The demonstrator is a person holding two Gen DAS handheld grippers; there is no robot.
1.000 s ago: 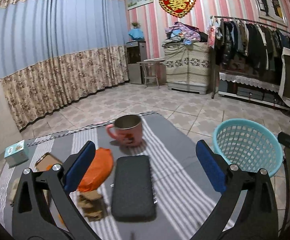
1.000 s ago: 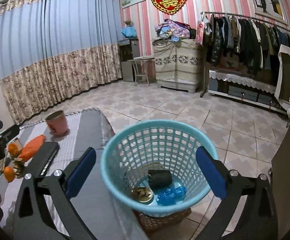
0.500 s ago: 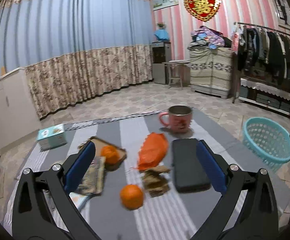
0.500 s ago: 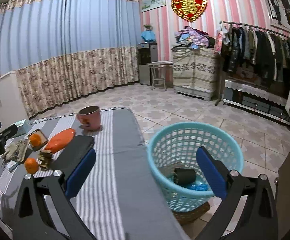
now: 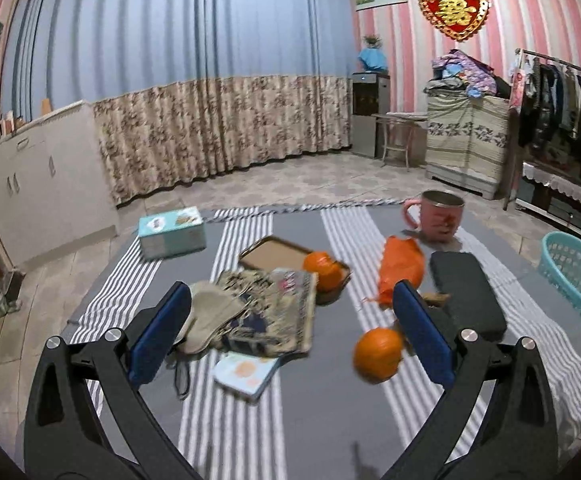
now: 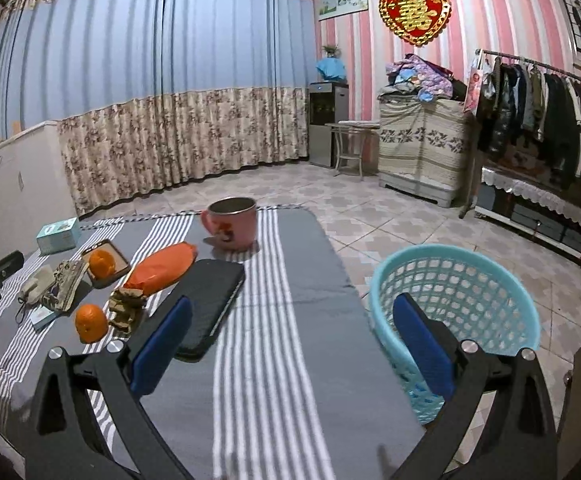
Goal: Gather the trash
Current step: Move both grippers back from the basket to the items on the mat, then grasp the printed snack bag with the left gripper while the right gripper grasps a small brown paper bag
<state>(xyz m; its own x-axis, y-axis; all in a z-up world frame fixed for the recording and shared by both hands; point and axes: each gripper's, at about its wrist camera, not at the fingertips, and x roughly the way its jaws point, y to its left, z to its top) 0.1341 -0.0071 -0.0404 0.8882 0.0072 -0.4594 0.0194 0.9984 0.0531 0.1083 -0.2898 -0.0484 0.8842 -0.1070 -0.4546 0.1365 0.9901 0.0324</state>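
Beside the teal basket [image 6: 456,300]: right tongs [image 6: 290,350] wide open, empty. Farther off over the striped tabletop [image 5: 330,412], left tongs [image 5: 286,338] wide open, empty, above an orange [image 5: 378,354].

Striped table [image 5: 330,420], oranges [image 5: 378,354], mug [image 5: 438,216]

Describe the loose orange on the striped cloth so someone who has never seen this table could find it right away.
Start at the grey-and-white striped tablecloth and find the flat black rectangular case beside the crumpled orange plastic bag. The round orange fruit lies bare on the cloth just before them; the other orange fruit sits on a brown tray.
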